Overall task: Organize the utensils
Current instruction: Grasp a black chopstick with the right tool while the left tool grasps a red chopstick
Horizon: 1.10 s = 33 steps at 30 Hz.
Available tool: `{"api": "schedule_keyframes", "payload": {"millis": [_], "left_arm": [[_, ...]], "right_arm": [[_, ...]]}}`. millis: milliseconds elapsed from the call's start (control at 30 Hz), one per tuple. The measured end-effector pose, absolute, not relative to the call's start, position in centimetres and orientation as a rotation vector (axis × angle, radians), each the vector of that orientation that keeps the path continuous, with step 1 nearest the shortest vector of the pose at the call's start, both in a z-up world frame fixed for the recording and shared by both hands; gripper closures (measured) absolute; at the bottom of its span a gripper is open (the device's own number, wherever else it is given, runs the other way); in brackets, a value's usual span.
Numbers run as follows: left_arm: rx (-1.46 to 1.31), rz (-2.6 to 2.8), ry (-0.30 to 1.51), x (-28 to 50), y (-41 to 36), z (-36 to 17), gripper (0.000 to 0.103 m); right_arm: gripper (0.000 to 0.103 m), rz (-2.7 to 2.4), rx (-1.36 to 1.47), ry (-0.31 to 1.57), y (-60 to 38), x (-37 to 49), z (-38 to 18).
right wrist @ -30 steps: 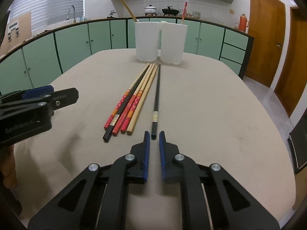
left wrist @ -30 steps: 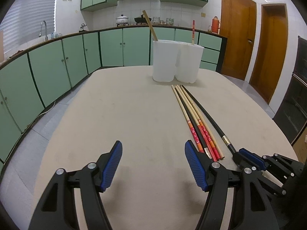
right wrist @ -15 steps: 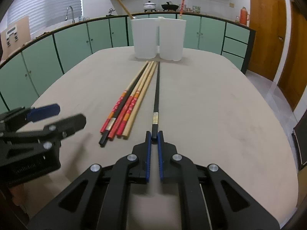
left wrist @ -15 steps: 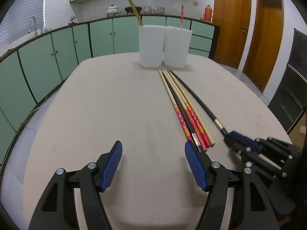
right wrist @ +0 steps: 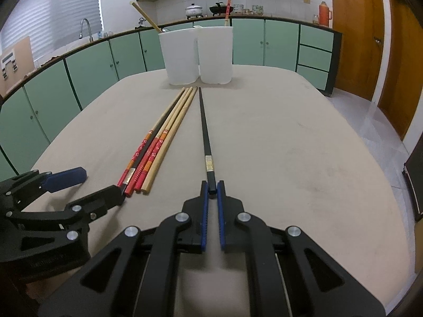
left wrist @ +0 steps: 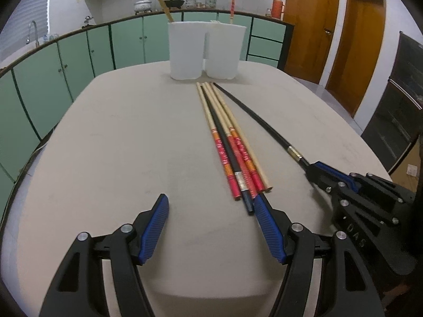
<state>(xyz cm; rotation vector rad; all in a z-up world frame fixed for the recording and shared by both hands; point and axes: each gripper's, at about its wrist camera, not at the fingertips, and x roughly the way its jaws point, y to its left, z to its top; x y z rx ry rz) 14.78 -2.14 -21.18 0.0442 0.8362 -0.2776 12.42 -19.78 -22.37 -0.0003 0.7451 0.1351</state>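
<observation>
- Left wrist view: the letters "DAS" stood embossed on the black body of the right tool [left wrist: 316, 167], low at the right edge; no other writing could be read.
- The left tool [left wrist: 210, 212] stood wide with nothing between its blue pads, its right fingertip just beside the near ends of the bundle of chopsticks [left wrist: 230, 142].
- The bundle lay on the beige surface [left wrist: 119, 145]: pale wooden sticks with red and orange patterned handles, one dark stick among them, all pointing toward the white holder [left wrist: 205, 50].
- The holder, two joined white cups, stood at the far end of the surface with a wooden stick in the left cup and a red-topped one in the right.
- Right wrist view: faint lettering on the left tool's [right wrist: 101, 186] body was too blurred to read.
- The right tool [right wrist: 212, 190] was clamped narrow on the near end of the black chopstick [right wrist: 205, 132].
- That chopstick was slim, square at the handle, with a pale metal band near the grip, lying apart to the right of the bundle [right wrist: 158, 142] and pointing toward the holder [right wrist: 197, 54].
</observation>
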Motion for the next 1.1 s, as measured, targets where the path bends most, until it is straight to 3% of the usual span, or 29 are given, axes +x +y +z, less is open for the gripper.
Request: {"api": "schedule_keyframes", "payload": {"millis": [133, 767, 967, 1100], "left_arm": [[0.048, -0.268, 0.832, 14.9, -2.4, -21.4, 0.041], [0.042, -0.259, 0.833, 15.1, -2.0, -21.3, 0.042], [0.035, -0.246, 0.824, 15.4, -2.0, -21.4, 0.057], [0.036, -0.244, 0.819, 15.5, -2.3, -21.5, 0.058]], "right_arm": [[0.098, 0.137, 0.005, 0.744, -19.8, 12.2, -22.4], [0.097, 0.136, 0.006, 0.745, -19.8, 12.2, -22.4], [0.097, 0.139, 0.006, 0.744, -19.8, 12.3, -22.4], [0.096, 0.139, 0.011, 0.748, -19.8, 12.4, -22.5]]}}
